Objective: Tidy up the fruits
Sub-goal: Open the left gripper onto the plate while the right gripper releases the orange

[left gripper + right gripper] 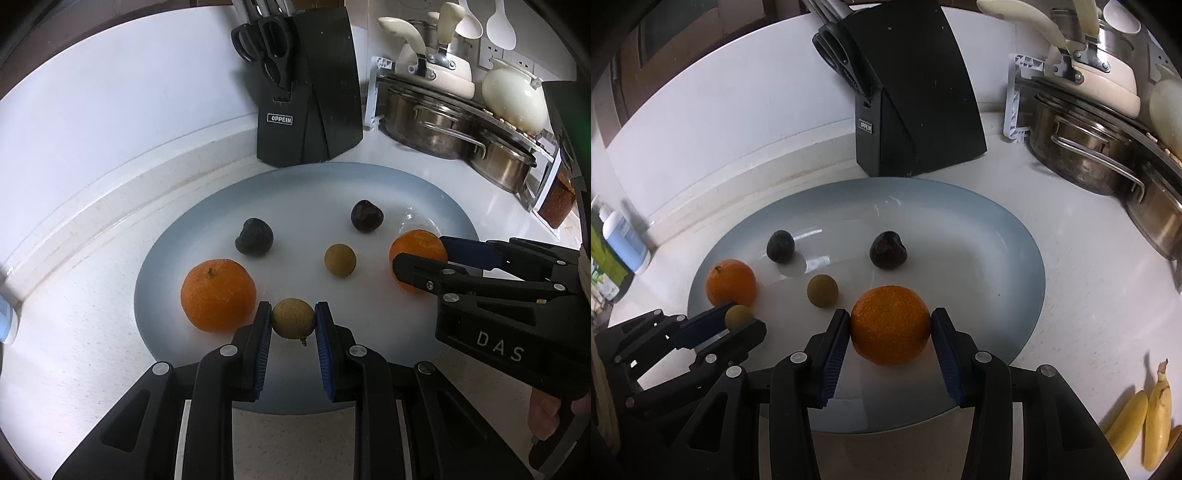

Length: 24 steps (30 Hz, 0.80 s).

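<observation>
A blue-rimmed oval plate holds several fruits. My left gripper is shut on a small tan longan, which also shows in the right wrist view, at the plate's near edge. My right gripper is shut on an orange mandarin on the plate. A second mandarin lies at the plate's left rim. Another longan and two dark round fruits lie in the middle.
A black knife block with scissors stands behind the plate. Steel pots and a rack stand at the right. Bananas lie on the counter at the right. A blue bottle stands at the left.
</observation>
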### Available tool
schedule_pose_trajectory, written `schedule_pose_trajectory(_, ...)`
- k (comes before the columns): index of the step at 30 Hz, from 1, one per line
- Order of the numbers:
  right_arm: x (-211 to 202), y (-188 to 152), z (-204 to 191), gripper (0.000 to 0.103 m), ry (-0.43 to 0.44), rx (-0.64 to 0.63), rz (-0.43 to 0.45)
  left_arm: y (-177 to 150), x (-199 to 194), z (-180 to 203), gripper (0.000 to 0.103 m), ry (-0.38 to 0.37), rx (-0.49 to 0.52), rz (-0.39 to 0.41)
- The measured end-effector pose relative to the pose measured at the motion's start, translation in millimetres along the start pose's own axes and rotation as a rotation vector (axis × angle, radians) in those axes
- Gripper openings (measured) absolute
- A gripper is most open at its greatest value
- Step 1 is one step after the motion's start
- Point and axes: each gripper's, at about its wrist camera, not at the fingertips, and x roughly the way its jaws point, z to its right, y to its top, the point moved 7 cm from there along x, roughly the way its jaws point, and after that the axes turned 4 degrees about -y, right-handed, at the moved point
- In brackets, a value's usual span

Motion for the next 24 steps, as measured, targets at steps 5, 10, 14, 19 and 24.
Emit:
schedule_pose_trajectory(5, 1.0, -0.6, -0.8, 0.047, -0.002, -0.002, -0.003, -2.0, 4.9, 0.9, 0.024, -0.01, -0.007, -0.02)
schedule_pose_trajectory(10, 1.0, -0.5, -1.3, 0.047, 0.001, -0.004, -0.008, -1.6, 3.6, 0.7, 0.03, -0.009, -0.01, -0.019)
schedule_pose_trajectory(14, -3.1, -1.7, 0.0, 0.048, 0.007, 0.006, -0.007, -0.1, -5.2, 1.8, 0.043, -0.009, -0.015, 0.0)
schedule_pose_trajectory(19, -20.9, 2.9, 0.6, 0.049, -0.017, 0.001, 0.044, 3.3, -20.6, -1.5, 0.049, 0.008, -0.032, 0.027)
schedule_pose_trajectory(24, -45.8, 5.5, 5.4, 0.056, -0.054, 0.001, 0.102, 6.5, -44.1, -1.5, 0.053, 0.031, -0.031, 0.067)
